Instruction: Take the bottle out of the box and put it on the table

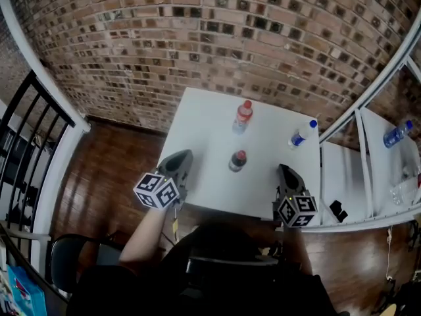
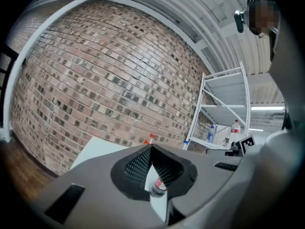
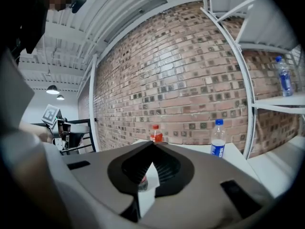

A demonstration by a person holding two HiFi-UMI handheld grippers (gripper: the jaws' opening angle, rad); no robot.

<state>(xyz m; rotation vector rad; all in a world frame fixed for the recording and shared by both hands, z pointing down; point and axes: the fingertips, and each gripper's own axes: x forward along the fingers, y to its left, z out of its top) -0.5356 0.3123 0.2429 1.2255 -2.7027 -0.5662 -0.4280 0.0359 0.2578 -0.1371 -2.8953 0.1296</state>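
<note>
Claw on left (image 1: 183, 154) pressed together, empty; claw on right (image 1: 282, 168) likewise pressed together, empty.

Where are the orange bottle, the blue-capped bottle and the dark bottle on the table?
orange bottle (image 1: 242, 118): head view, on its body.
blue-capped bottle (image 1: 301, 135): head view, on its body.
dark bottle (image 1: 237, 162): head view, on its body.

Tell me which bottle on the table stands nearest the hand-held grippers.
The dark bottle with the red cap, closest to the table's near edge; the orange bottle and the blue-capped bottle stand farther back.
</note>
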